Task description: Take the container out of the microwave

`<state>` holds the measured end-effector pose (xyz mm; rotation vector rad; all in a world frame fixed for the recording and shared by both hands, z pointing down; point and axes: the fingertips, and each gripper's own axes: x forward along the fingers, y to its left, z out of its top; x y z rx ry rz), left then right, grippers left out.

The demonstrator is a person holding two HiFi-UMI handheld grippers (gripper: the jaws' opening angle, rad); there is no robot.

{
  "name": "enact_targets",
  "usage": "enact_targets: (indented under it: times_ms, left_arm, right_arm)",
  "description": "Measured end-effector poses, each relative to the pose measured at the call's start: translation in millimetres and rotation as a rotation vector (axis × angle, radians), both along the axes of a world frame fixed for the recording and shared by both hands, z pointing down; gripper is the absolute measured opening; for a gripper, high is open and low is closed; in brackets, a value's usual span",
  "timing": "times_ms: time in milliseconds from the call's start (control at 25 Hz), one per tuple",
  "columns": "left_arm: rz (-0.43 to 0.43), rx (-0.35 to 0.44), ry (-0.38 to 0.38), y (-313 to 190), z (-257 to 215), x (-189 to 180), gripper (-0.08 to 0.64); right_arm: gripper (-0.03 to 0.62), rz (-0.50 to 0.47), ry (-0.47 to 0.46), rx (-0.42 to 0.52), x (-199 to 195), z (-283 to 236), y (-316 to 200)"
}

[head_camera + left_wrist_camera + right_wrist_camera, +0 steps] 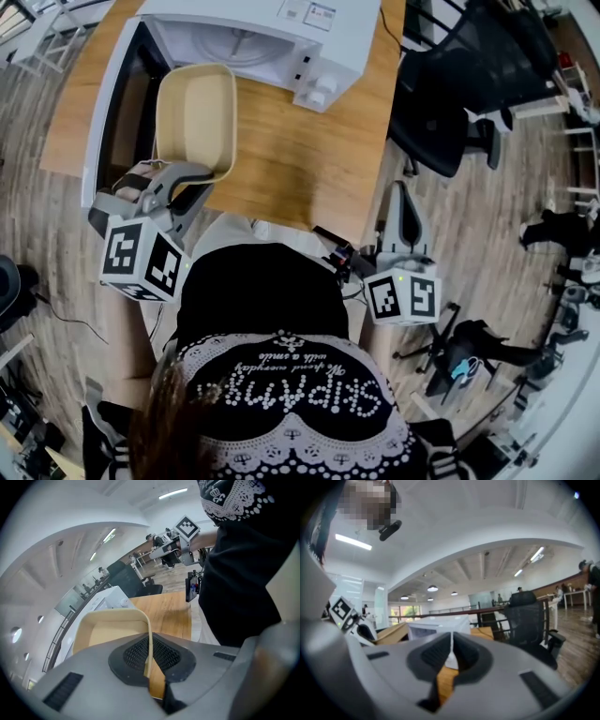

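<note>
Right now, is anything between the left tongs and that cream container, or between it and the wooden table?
Nothing visible. The left tongs are shut on the container's side wall, so nothing separates them. The container is already outside the microwave, and I see nothing lying on the stretch of wooden table beside it.

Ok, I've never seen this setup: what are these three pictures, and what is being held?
There is no robot: a person holds tongs in each hand. The head view looks down from a camera on the person's head; the other two come from cameras riding on the tongs. A white microwave, door open, stands on a wooden table. The left tongs are shut on the rim of a cream container, already outside the microwave. The right tongs are shut and empty, beside the table.
</note>
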<state>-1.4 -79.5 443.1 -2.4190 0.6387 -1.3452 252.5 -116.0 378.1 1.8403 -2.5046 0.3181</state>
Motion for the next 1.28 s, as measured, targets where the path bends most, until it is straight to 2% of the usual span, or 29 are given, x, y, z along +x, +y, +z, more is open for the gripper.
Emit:
enact_targets:
  times_ms: [240,720,840,960,1280]
  left_arm:
    - [0.026,-0.032,0.037,31.9,-1.8,9.0,0.038]
    - [0.066,-0.146,-0.068,92.5,23.3,-4.9,0.038]
    - [0.058,-0.178,-0.087,101.6,30.3,-11.4,0.038]
    - [0.041,-0.207,-0.070,107.6,35.2,-13.1,0.038]
    - [-0.017,-0.216,-0.090,109.8,49.0,-26.1,0.038]
  right_arm:
    - [0.037,-0.037,-0.010,0.001,-10.1,2.5,4.8]
    - [0.037,-0.043,-0.005,-0.023,-5.2,11.7,26.1]
    - [0.037,-0.037,0.001,-0.034,-2.7,13.9,30.0]
    - [0.037,-0.029,0.005,-0.043,-1.7,15.6,31.7]
    - [0.037,-0.028,0.006,-0.047,-5.0,17.4,28.5]
